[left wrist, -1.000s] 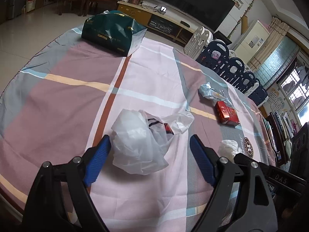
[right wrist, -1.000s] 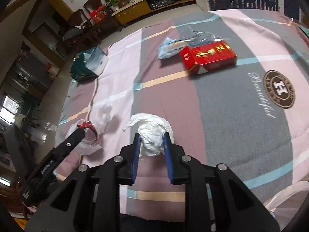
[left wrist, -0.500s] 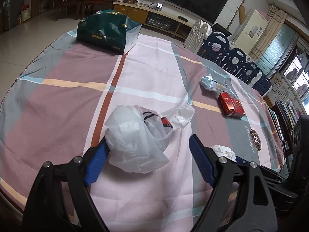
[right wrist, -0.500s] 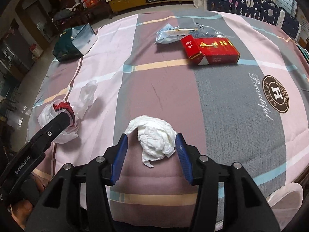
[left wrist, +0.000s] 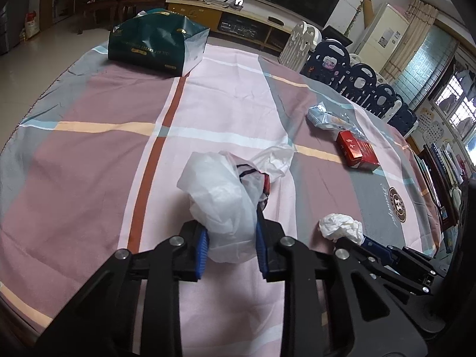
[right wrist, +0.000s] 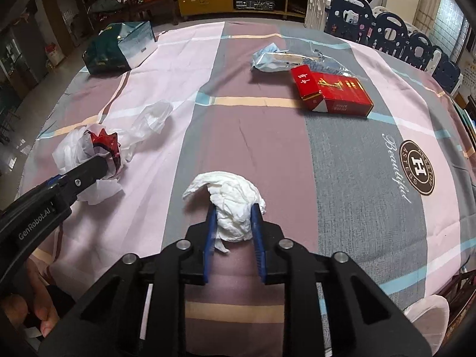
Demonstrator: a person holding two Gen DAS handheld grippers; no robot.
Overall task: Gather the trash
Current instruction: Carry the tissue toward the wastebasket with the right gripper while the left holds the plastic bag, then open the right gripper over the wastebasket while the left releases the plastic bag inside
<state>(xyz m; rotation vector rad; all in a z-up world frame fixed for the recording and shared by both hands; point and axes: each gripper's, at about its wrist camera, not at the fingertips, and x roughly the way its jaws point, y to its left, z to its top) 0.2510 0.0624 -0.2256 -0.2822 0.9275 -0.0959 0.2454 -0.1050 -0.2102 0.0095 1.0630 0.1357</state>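
Note:
A crumpled white plastic bag [left wrist: 220, 190] with a red and black wrapper inside lies on the checked tablecloth [left wrist: 89, 154]. My left gripper [left wrist: 231, 226] is closing, and its blue pads press the bag's near end from both sides. In the right wrist view the same bag [right wrist: 74, 151] sits at the left with the left gripper [right wrist: 104, 160] on it. A wadded white tissue [right wrist: 235, 190] lies in front of my right gripper [right wrist: 233, 211], whose jaws are closing with the pads squeezing the wad. The tissue [left wrist: 340, 224] also shows at the lower right of the left wrist view.
A red carton [right wrist: 333, 95] and a crumpled clear-blue wrapper [right wrist: 273, 59] lie further back on the right. A dark green gift bag [right wrist: 119, 47] stands at the far left edge. Dark blue chairs [right wrist: 386, 29] line the far right side. A person's hand [right wrist: 38, 318] is at the lower left.
Both grippers' jaws have come together, the left around the plastic bag and the right around the tissue. The right gripper opened wider half a second ago before shutting.

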